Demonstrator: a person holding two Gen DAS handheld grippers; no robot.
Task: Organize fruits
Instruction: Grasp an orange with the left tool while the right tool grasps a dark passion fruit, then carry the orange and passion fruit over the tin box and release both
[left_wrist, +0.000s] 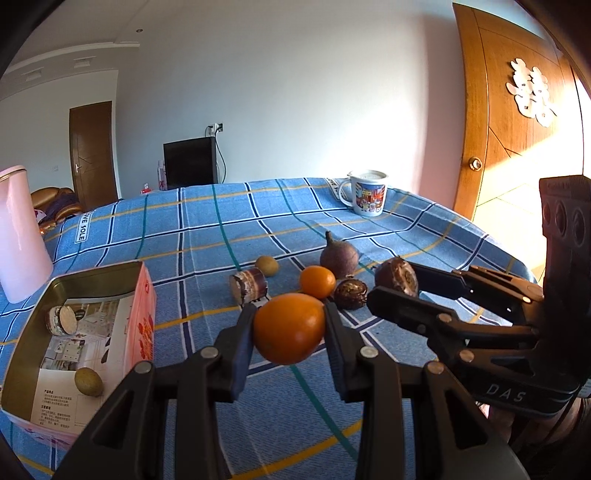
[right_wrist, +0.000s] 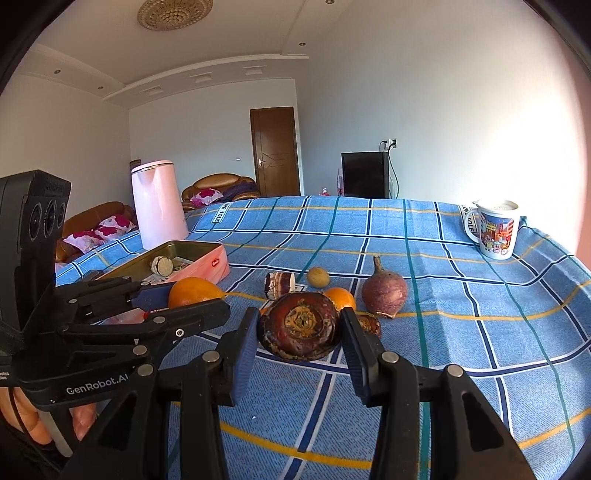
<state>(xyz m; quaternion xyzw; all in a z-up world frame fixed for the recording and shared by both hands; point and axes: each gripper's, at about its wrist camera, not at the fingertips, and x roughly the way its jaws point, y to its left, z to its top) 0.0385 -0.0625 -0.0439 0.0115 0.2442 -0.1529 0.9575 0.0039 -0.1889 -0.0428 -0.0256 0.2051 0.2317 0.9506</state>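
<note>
Over blue plaid tablecloth (left_wrist: 207, 236) in sunlit room: gripping an orange (left_wrist: 289, 328) w/ left gripper (left_wrist: 288, 332), pads pressing both sides, lifting clear of cloth. Clamping a dark brown water chestnut (right_wrist: 300, 325) in right gripper (right_wrist: 301, 332), just beside. Lying loose btwn: second orange (left_wrist: 317, 281), purple radish (left_wrist: 339, 255), cane piece (left_wrist: 248, 285). Sitting left: pink tin (left_wrist: 144, 310), holding another cane piece and a small green fruit.

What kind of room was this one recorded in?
Most likely a home living room: a leather sofa with floral cushions behind the cloth-covered table, wooden interior doors, and a dark cabinet by the wall.
</note>
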